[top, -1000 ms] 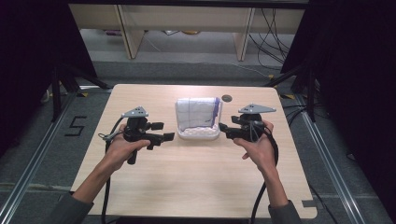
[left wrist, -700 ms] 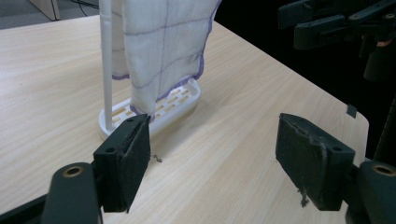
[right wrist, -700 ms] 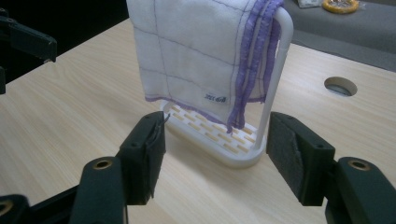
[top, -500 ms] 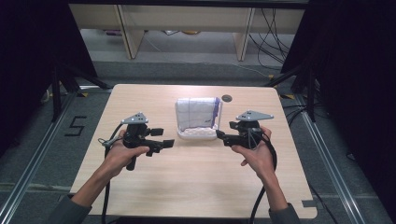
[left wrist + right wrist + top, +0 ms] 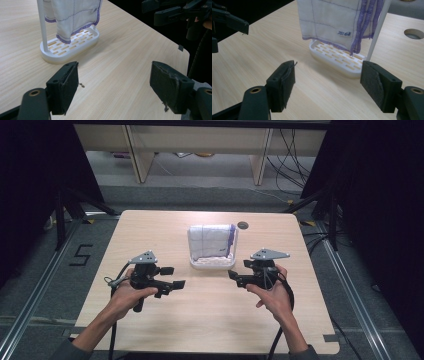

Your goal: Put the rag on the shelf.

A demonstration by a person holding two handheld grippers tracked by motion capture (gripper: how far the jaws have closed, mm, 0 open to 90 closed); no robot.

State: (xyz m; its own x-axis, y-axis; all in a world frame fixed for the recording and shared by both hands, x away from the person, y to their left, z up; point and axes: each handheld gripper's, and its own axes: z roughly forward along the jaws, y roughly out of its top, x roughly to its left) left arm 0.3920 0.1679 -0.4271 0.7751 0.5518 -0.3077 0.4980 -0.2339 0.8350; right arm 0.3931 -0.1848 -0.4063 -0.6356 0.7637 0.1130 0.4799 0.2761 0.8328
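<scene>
A white rack with a slotted base (image 5: pixel 212 263) stands at the table's far middle, and a white cloth with purple edging (image 5: pixel 212 241) hangs over it. My left gripper (image 5: pixel 174 277) is near and left of the rack, pointing right. My right gripper (image 5: pixel 239 269) is near and right of it, pointing left. Both have just been opening wider, with nothing between the jaws. In the left gripper view the open pads (image 5: pixel 65 85) frame bare wood short of the rack (image 5: pixel 70 48) and cloth (image 5: pixel 72 15). The right gripper view has the cloth (image 5: pixel 332 20) and rack (image 5: pixel 337 61) just beyond its gripper (image 5: pixel 328 75).
A round cable hole (image 5: pixel 243 225) lies in the tabletop behind the rack, on the right. The wooden table (image 5: pixel 210 320) has bare wood between my hands and the near edge. Dark curtains flank both sides. A taped "5" (image 5: pixel 81 255) marks the floor on the left.
Both grippers have drawn back from the rack's sides toward the near edge and sunk a little. Their jaws stand wider apart than before.
</scene>
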